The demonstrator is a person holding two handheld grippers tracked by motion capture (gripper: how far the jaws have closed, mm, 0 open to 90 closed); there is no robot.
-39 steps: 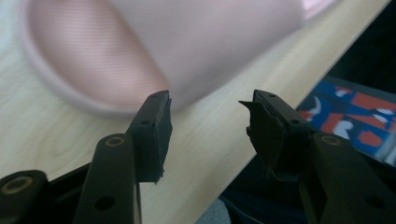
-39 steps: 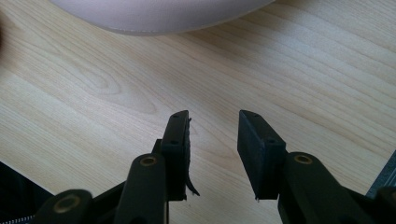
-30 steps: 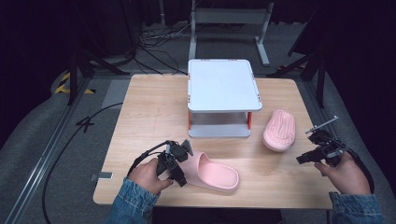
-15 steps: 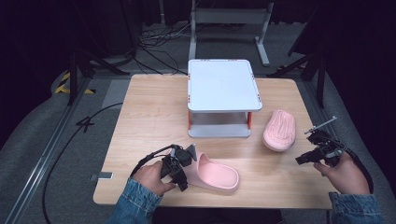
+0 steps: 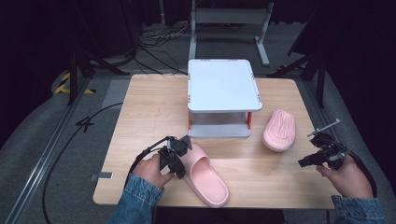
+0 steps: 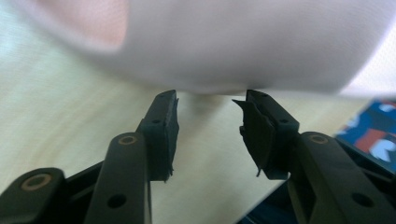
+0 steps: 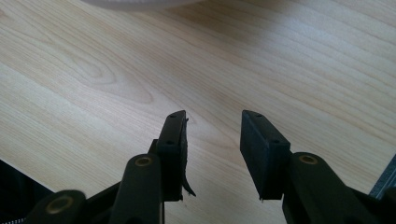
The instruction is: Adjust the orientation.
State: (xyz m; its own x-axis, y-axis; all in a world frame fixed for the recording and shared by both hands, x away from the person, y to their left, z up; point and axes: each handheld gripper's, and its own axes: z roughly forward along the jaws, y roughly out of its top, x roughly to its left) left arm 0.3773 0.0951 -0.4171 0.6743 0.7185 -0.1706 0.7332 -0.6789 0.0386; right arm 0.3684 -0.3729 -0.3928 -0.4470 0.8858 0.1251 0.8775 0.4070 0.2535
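Pale wood-grain tabletop carrying three items: two pink foam slide slippers and one white two-tier rack with orange posts. One pink slipper lies upright near the front edge, its strap end toward the rack; the second pink slipper lies sole-up just right of the rack's lower shelf. Two hand-held black grippers are present, one per hand. The left gripper sits at the strap end of the near slipper; in the left gripper view its fingers stand moderately apart with bare wood between them, their tips just below the slipper's blurred pale underside, and contact cannot be judged. The slipper is cut off by the top of that view. The right gripper is near the tabletop's right front corner, well apart from both slippers; in the right gripper view its fingers are parted and hold nothing, above bare wood.
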